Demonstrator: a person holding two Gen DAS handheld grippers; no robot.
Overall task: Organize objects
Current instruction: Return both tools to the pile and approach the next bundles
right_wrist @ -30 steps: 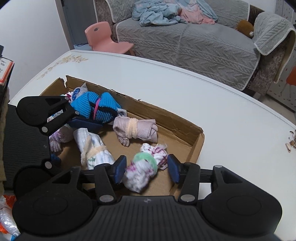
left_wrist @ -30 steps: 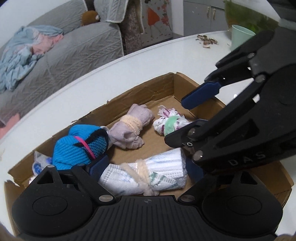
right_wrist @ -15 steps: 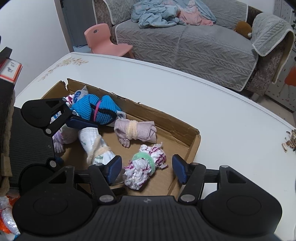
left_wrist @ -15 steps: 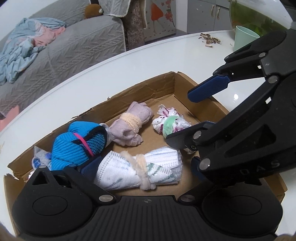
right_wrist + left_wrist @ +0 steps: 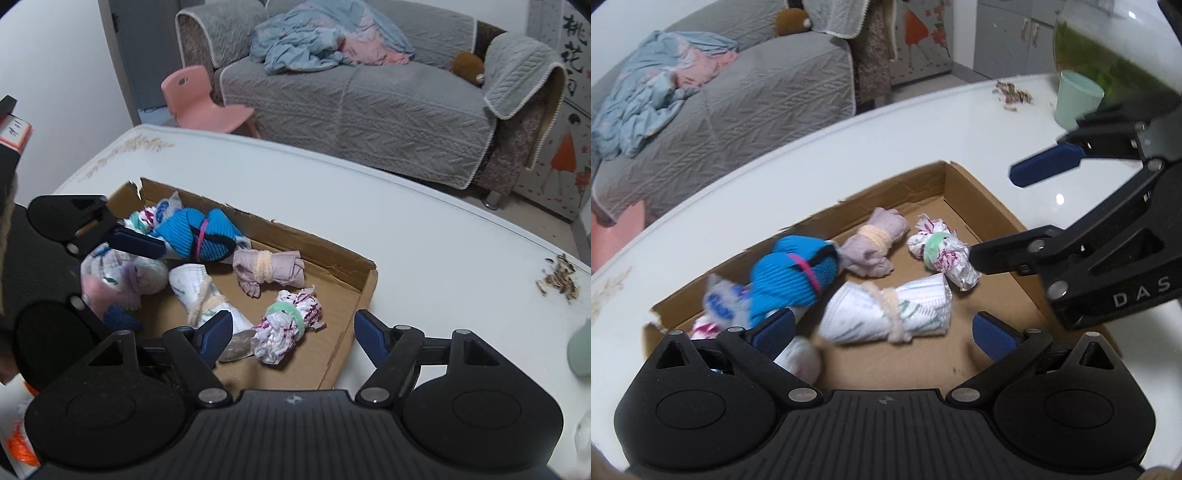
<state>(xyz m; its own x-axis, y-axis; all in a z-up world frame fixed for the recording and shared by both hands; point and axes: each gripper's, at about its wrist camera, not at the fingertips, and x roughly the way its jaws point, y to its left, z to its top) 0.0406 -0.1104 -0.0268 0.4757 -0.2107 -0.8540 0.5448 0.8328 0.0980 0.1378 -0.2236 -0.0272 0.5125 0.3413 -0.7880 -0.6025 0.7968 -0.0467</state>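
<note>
A shallow cardboard tray [image 5: 964,192] on the white table holds several rolled cloth bundles. My left gripper [image 5: 882,332] hangs wide open above a white bundle with a beige band [image 5: 886,310], not touching it. My right gripper [image 5: 293,334] is above a white-and-magenta bundle with a green band [image 5: 288,328]. Its jaws are opening, and the bundle lies loose below and between the pads. A blue bundle [image 5: 790,280] and a mauve bundle with a beige band [image 5: 875,243] lie toward the tray's far wall. The right gripper [image 5: 991,214] reaches in from the right in the left wrist view.
A pale green cup [image 5: 1075,99], scattered seed husks [image 5: 1012,96] and a glass bowl with greenery [image 5: 1108,48] stand on the table right of the tray. More small bundles crowd the tray's left end [image 5: 122,273]. A grey sofa [image 5: 369,99] and pink chair [image 5: 199,103] stand beyond.
Both grippers have lifted away from the tray. The right jaws spread apart off the green-banded bundle. The left jaws widened off the white bundle, which stays lying in the tray.
</note>
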